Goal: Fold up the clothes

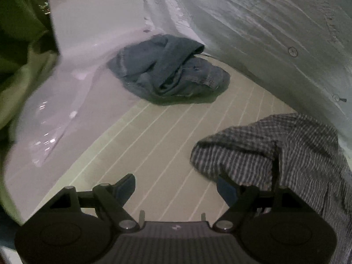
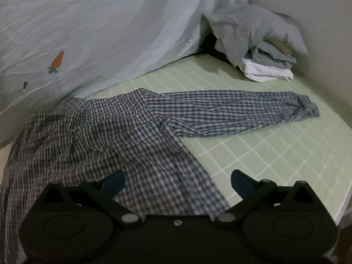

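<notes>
Both my jaws spread, holding nothing. Checked shirt (image 2: 123, 136) lies partly spread under my right gripper (image 2: 177, 182), beside my left gripper (image 1: 176, 189); soft, light, limp; best pinched at a hem or sleeve (image 2: 231, 112) cuff.

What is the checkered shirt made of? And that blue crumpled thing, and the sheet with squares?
The checkered shirt looks like thin woven cotton, matte, lying soft and wrinkled. The blue crumpled garment looks like denim, though that is not certain: a thicker, faded blue cloth with visible stitched seams. The green grid sheet seems a smooth, matte fabric, stretched flat. The blur leaves the exact fibres open.
</notes>
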`<state>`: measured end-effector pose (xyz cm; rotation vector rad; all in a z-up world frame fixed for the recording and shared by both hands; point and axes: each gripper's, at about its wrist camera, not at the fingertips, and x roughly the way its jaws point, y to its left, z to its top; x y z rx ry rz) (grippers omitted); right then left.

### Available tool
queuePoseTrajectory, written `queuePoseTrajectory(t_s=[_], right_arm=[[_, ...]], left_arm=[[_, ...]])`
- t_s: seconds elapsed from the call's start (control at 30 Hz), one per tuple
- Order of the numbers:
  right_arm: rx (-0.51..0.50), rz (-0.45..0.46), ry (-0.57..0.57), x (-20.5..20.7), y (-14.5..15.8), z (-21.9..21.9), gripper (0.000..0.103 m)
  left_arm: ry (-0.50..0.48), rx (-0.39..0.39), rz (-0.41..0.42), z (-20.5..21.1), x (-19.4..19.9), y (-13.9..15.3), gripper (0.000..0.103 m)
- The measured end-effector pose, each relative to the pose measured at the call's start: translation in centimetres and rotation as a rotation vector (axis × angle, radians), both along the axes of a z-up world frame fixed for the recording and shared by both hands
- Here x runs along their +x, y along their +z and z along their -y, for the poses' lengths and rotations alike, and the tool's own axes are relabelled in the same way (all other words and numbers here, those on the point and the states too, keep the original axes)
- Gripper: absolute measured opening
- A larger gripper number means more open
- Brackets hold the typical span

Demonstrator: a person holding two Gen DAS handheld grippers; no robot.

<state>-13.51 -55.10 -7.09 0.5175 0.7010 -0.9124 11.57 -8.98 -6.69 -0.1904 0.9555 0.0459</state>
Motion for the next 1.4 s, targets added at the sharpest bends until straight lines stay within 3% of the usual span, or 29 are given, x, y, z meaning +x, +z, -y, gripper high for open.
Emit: queuePoseTrajectory(t_s=[0.2, 0.47, 0.53, 0.63, 0.67, 0.7, 0.9, 1.03, 1.13, 1.23, 1.4], right_arm=[[-0.007, -0.053, -0.068, 2.6, -0.3, 0.1, 0.103], [0.034, -0.118, -0.162, 5.7, -1.4, 2.6, 0.103], [0.029, -0.137, -0.160, 6.0, -1.5, 2.6, 0.103], [0.021, -0.158, -0.161, 6.1, -1.8, 2.6, 0.103], [0.019, -0.162, -0.164, 6.1, -1.8, 2.6, 0.103], [0.018, -0.167, -0.167, 6.1, -1.9, 2.6, 0.103], [0.023, -0.140, -0.190, 5.1, -1.9, 3.4, 0.103], [0.036, -0.112, -0.203, 4.4, -2.1, 3.9, 0.103], [0.045, -0.092, -0.212, 3.9, -2.3, 4.4, 0.103], [0.055, -0.071, -0.222, 3.3, -2.4, 4.8, 0.103], [0.087, -0.068, -0.193, 3.6, -3.4, 4.7, 0.103]], left_arm=[[-0.052, -0.069, -0.048, 0.9, 5.9, -3.8, 0.082], [-0.111, -0.003, -0.105, 2.9, 10.4, -7.2, 0.078], [-0.119, 0.013, -0.098, 3.1, 10.5, -7.5, 0.067], [-0.134, 0.010, -0.087, 3.3, 10.6, -7.7, 0.025], [-0.118, 0.016, -0.074, 3.2, 10.6, -7.7, 0.003], [-0.102, 0.038, -0.066, 3.2, 10.7, -7.7, 0.002], [-0.068, 0.028, 0.046, 1.8, 11.4, -3.9, 0.002], [-0.054, -0.018, 0.206, 2.0, 10.3, 2.3, 0.002], [-0.128, -0.052, 0.270, 3.8, 8.5, 6.2, 0.002], [-0.210, -0.114, 0.202, 6.1, 6.8, 6.0, 0.002], [-0.315, -0.154, -0.087, 9.7, 5.4, -1.7, 0.004]])
